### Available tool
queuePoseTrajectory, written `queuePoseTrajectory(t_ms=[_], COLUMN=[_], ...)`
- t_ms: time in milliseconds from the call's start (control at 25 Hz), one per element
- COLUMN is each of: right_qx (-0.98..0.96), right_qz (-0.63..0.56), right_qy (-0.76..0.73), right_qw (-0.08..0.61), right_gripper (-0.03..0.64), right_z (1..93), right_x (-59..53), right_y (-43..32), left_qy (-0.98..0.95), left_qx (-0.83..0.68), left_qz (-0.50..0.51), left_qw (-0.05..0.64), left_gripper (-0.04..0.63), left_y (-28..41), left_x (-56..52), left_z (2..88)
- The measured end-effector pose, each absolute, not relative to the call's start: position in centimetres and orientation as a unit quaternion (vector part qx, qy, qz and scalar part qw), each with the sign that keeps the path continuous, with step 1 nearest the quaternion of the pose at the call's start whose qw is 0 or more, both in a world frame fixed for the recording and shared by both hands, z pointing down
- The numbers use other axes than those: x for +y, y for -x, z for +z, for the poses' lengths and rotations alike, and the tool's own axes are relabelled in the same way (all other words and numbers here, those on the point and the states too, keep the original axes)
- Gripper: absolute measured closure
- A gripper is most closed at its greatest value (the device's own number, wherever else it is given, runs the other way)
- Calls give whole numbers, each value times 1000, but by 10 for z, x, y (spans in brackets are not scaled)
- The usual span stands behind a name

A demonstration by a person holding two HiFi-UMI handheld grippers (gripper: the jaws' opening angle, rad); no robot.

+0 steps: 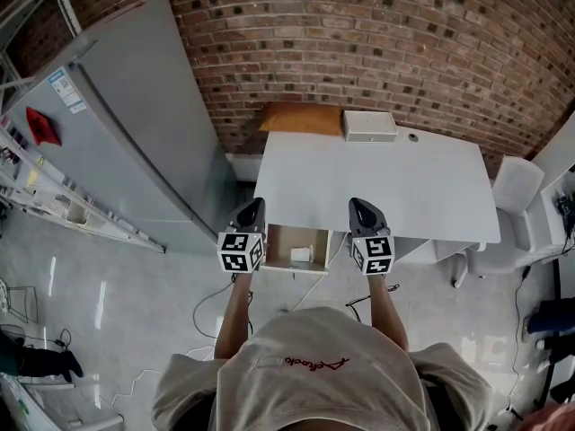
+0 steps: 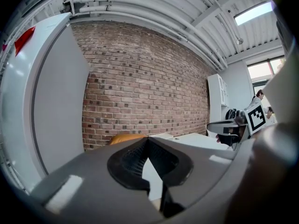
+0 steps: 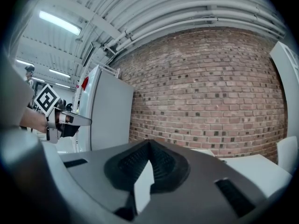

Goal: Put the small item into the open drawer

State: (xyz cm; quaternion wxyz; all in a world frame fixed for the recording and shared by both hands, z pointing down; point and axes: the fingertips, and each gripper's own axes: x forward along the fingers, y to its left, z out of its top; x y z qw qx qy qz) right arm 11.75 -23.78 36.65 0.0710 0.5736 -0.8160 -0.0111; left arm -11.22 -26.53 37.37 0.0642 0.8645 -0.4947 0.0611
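Drawer (image 1: 281, 243) stands pulled out below the near edge of the white worktop (image 1: 395, 191), by its near-left corner. Interior is tan. Small white item (image 1: 301, 255) lies on the drawer floor, clear of both grippers.

Left gripper (image 1: 252, 209): held over the drawer's left side at the worktop's near edge, tip toward the brick wall (image 1: 377, 43). The left gripper view shows its dark ribbed pads pressed together at the tip, with nothing between them. Only pale worktop shows through the slot lower down.

Right gripper (image 1: 360, 208): held just right of the drawer at the same near edge, parallel to the left one, also facing the wall. The right gripper view shows its pads meeting at the tip, nothing pinched. Each gripper appears at the side of the other's view, carried level, marker cube toward the person.

Other things on the worktop:
- Orange-brown flat thing (image 1: 301, 118) at the far-left corner, against the wall.
- White box (image 1: 369, 125) just beside it along the far edge.
- Small round thing (image 1: 413, 136) near the far edge, right of the box; too small to identify.

Off the worktop: grey refrigerator (image 1: 135, 124) beyond the left edge, white chair (image 1: 517, 187) past the right edge.
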Motion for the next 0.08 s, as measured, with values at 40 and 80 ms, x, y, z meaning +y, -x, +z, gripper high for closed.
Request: queuePoseTrajectory(t_ms=[40, 80], right_qx=[-816, -817], right_qz=[-11, -11], right_qy=[-573, -573], right_qw=[70, 70], right_gripper=[606, 606], right_z=[367, 367], right_x=[-239, -239], right_y=[-116, -115], left_qy=[-864, -864], left_qx=[-495, -495], left_qz=[61, 61], left_qw=[65, 66], left_gripper=[586, 586], left_y=[112, 113], left_x=[-266, -266], left_z=[374, 375])
